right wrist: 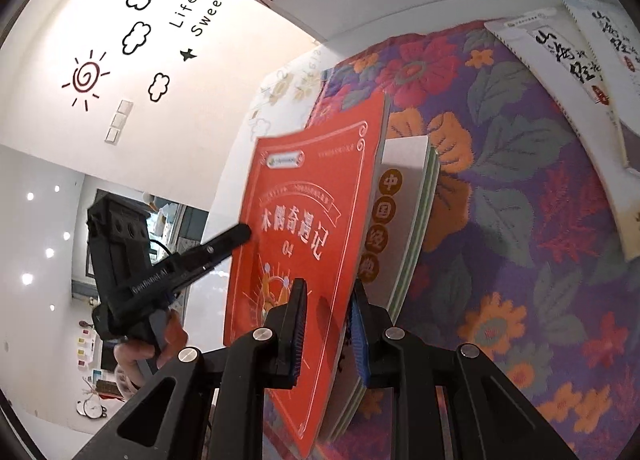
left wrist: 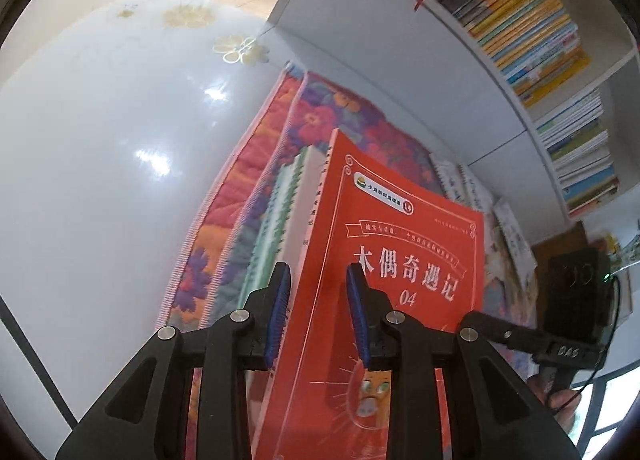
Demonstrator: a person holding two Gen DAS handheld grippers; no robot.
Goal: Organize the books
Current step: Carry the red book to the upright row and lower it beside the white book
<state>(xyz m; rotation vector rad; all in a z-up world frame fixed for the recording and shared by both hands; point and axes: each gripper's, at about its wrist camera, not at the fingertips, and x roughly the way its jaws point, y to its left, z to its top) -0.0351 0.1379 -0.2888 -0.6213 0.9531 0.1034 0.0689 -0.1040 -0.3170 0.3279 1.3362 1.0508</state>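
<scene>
Two grippers clamp one small stack of books, standing on edge at the centre of both views. The left gripper (left wrist: 318,280) has its blue pads narrowed onto the spine end of the red book (left wrist: 384,260), and the right gripper (right wrist: 326,300) pinches the same red cover together with the white book (right wrist: 404,196) behind it (a green-edged third volume seems to sit at the back, though the count is hard to settle). The stack is above a floral quilt (right wrist: 520,220) filling the right of the right wrist view. Two white booklets (right wrist: 568,60) lie at that view's upper right. In the left wrist view, a white bookshelf (left wrist: 400,72) shows two filled compartments at upper right.
</scene>
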